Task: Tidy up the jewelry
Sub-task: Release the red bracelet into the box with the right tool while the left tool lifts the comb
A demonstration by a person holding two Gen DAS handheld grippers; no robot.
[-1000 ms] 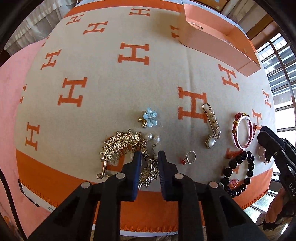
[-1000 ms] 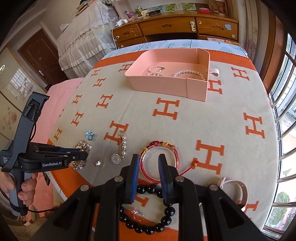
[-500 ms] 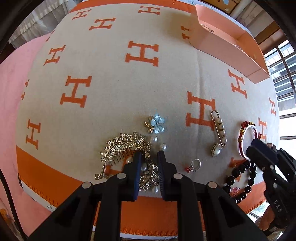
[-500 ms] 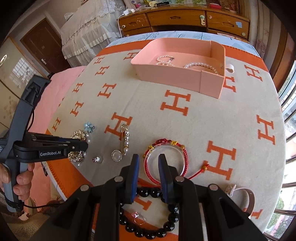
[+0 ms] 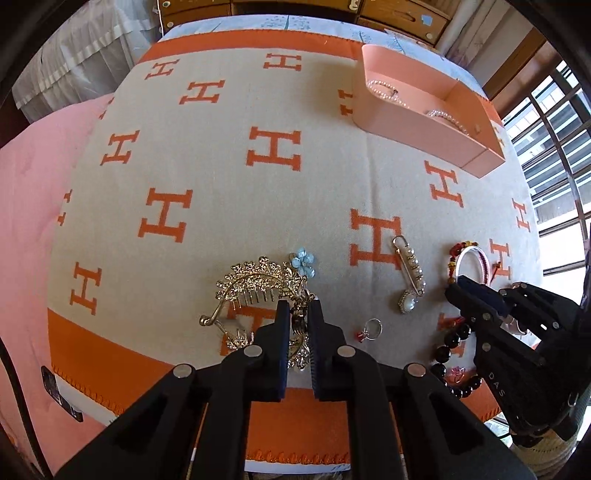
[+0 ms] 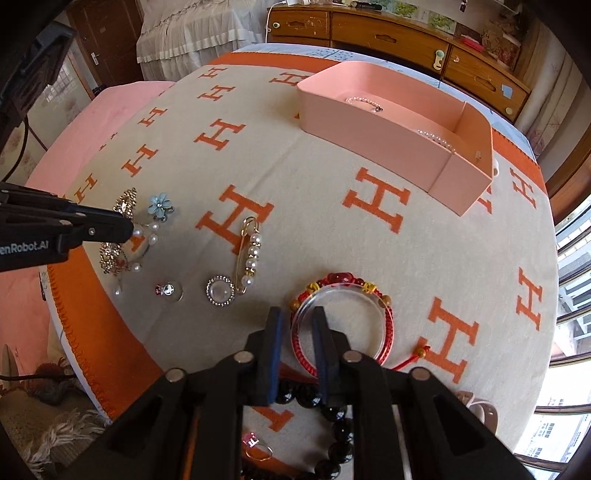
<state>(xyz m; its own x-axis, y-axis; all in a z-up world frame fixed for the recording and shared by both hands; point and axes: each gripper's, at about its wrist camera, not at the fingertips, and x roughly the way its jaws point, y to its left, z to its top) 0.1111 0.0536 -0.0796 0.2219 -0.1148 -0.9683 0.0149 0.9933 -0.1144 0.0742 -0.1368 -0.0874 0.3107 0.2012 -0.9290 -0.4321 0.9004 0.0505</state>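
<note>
My left gripper (image 5: 298,314) is shut on a gold rhinestone piece with pearl drops (image 5: 300,352), beside a gold leaf hair comb (image 5: 251,284) and a blue flower pin (image 5: 303,262). In the right wrist view the left gripper (image 6: 127,229) sits over those pearls (image 6: 137,233). My right gripper (image 6: 297,321) is shut on the left rim of a red cord bracelet (image 6: 388,325) wound on a clear ring. It shows at the bracelet (image 5: 476,258) in the left wrist view too (image 5: 465,288). A pink tray (image 6: 369,136) with pearl strands stands at the far side.
On the H-patterned blanket (image 6: 325,221) lie a pearl safety-pin brooch (image 6: 247,254), a small ring (image 6: 170,290), a black bead bracelet (image 6: 332,410), a pink ring (image 6: 255,446) and a white band (image 6: 480,410). A wooden dresser (image 6: 388,33) stands behind; the blanket's orange edge is close.
The left jaws closed on the gold pearl piece and the gripper rose a little. The right gripper rolled, shifted to the bracelet's left rim and closed on it.
</note>
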